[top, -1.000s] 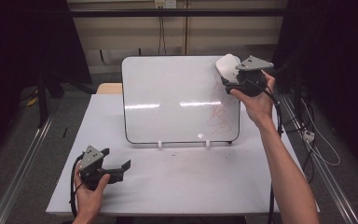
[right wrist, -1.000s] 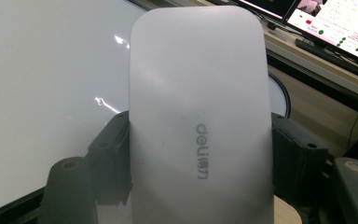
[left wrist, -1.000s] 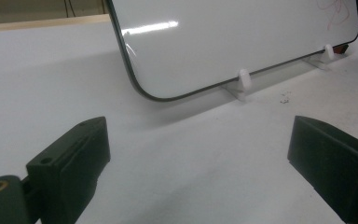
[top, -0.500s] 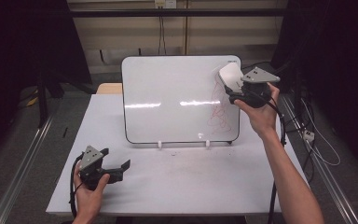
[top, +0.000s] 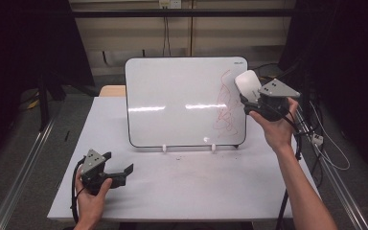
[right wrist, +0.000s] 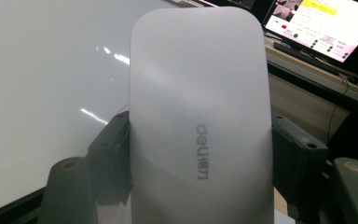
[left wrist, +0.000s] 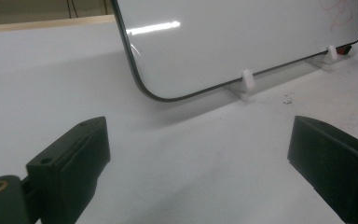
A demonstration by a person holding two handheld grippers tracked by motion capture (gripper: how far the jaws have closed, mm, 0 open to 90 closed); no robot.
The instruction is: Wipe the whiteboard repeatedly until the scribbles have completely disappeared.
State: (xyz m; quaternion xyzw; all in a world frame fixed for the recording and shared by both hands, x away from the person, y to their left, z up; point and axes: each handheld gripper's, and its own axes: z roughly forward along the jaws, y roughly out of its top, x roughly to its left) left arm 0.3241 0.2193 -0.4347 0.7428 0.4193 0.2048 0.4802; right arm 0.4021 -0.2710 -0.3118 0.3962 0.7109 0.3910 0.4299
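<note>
So the job on the go looks like wiping the whiteboard (top: 182,103), and the right gripper (top: 250,96) is clamped on a white eraser (top: 247,84) up at the right of the high view, right next to the board's right edge where the red scribble (top: 226,108) sits. In the right gripper view the eraser (right wrist: 200,116) stands up between the two black jaws, which pinch its long sides low down, so most of the body sticks out past them. My guess is it's a light, hard plastic shell with a smooth, kinda slippery back, so a side pinch near the middle is the sane place to grab it; too close to one end and it'd probably twist once the pad drags on the board. I can't see the wiping face from here. The board is propped on little white feet (top: 164,148) and looks thin and stiff, so pressing hard might push it back or tip it. The left gripper (top: 124,171) is down at the lower left on the table (top: 196,191), jaws spread wide with nothing between them, well away from the board.
</note>
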